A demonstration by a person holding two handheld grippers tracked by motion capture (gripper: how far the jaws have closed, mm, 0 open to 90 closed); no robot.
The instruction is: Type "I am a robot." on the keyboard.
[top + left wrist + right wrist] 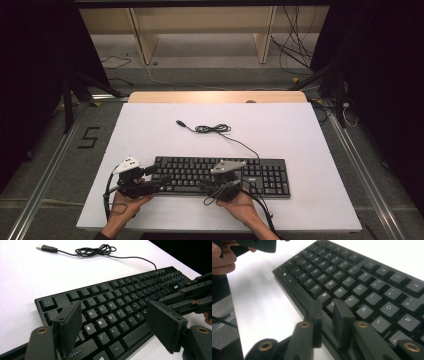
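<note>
A black keyboard (220, 176) is found lying flat on the white bench (150, 130), near its front edge, with its cable (215, 129) coiled loosely behind it and the plug lying free. The left gripper (117, 322) is held over the keyboard's left end with its fingers (68, 327) spread wide and nothing between them. The right gripper (329, 322) is poised at the front edge near the middle, its fingers (342, 320) drawn close with a narrow gap, apparently gripping nothing. The keyboard is judged rigid, fairly light and long, so some tipping is expected if it is lifted by one end. The smooth plastic case may slip; keycaps could be dislodged. A hold on the thin front and rear edges is advised, at both ends.
</note>
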